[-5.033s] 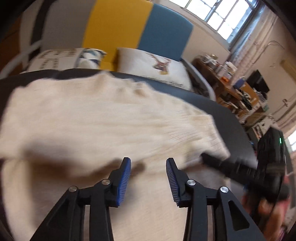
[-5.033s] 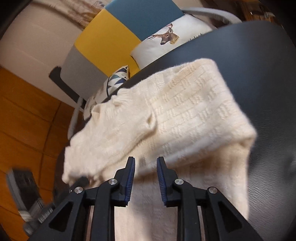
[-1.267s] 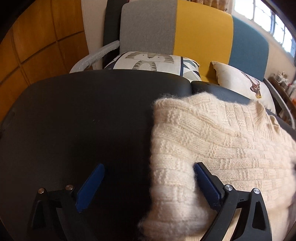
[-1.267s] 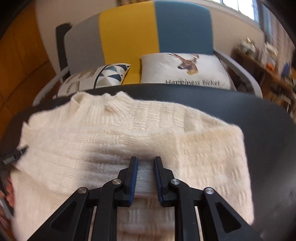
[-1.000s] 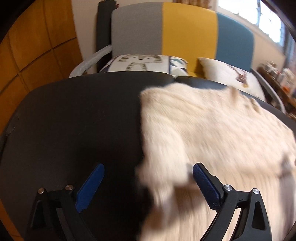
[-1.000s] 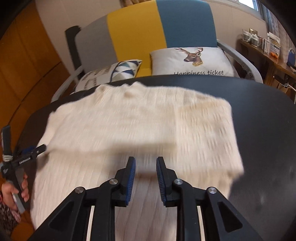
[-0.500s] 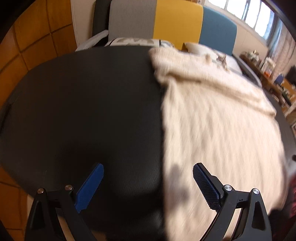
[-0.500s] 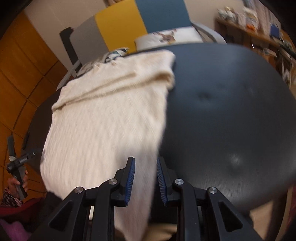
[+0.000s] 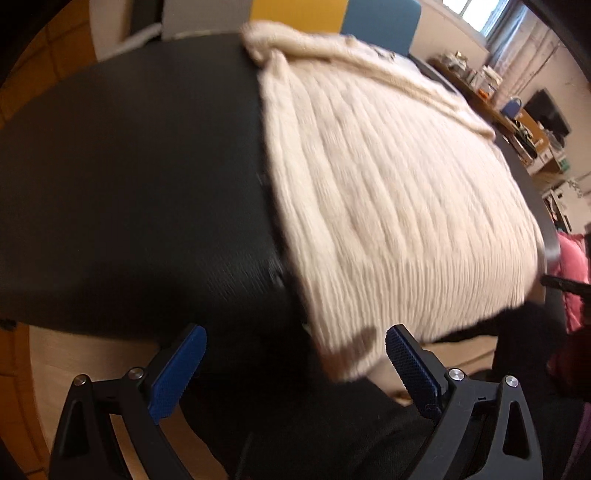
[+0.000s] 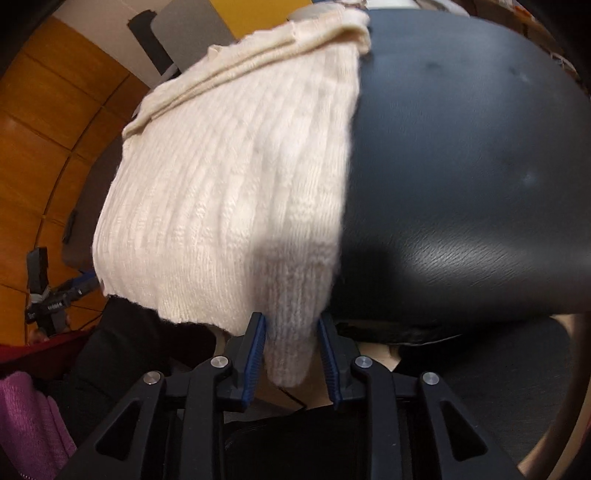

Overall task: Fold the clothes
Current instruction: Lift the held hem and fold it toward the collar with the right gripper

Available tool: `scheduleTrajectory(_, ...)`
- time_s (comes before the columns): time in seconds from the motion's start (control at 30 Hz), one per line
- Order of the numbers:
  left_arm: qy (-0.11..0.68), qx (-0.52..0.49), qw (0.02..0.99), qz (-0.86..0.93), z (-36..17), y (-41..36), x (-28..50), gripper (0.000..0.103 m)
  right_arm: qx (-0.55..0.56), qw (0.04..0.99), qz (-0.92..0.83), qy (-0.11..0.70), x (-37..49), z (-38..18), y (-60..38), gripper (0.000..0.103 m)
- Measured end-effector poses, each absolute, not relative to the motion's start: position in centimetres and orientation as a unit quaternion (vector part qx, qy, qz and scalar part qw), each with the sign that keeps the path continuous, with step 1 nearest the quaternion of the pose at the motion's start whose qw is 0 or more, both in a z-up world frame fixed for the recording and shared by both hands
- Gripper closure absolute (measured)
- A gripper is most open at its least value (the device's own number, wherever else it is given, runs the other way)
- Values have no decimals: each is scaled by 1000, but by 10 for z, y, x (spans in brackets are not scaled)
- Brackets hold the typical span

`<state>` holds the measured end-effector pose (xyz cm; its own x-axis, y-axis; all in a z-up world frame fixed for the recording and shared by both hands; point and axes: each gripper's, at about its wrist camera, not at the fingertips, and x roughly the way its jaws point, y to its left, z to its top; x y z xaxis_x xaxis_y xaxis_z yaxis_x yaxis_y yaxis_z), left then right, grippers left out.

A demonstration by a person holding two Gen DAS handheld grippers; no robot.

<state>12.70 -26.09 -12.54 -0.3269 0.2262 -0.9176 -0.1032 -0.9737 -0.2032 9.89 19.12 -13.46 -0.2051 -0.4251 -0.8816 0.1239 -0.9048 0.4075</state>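
A cream knitted sweater (image 9: 388,184) lies on a round black table (image 9: 129,184), its sleeves folded in at the far end and its hem hanging over the near edge. My left gripper (image 9: 295,363) is wide open and empty below the near edge, with the sweater's left hem corner between and above its fingers. In the right wrist view the sweater (image 10: 229,177) drapes over the table (image 10: 480,184). My right gripper (image 10: 291,349) has its jaws around the right hem corner, with small gaps at each pad.
A grey, yellow and blue sofa back (image 9: 295,14) stands behind the table. Orange wood panelling (image 10: 48,129) is at the left. A cluttered desk (image 9: 517,110) is at the far right. The person's dark and pink clothing (image 9: 569,280) is near the table's edge.
Both grippers have pulled back from the sweater's folded top to the hem at the table's near edge. The right jaws have opened from nearly shut and now straddle the hem corner.
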Motion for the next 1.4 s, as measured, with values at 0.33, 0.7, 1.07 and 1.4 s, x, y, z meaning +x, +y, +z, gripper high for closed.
scheduleTrajectory(0.33, -52, -597, 112, 793, -141, -243, 138, 1, 603, 191, -762, -136, 101, -142, 187, 84)
scheduleTrajectory(0.7, -167, -594, 137, 775, -136, -249, 158, 93, 595, 219, -763, -122, 103, -130, 176, 92)
scheduleTrajectory(1.07, -172, -541, 188, 801, -94, -234, 157, 96, 555, 257, -778, -144, 109, -111, 178, 96)
scheduleTrajectory(1.4, -222, -450, 264, 824, -20, -243, 174, 96, 492, 337, -781, -185, 128, -54, 189, 97)
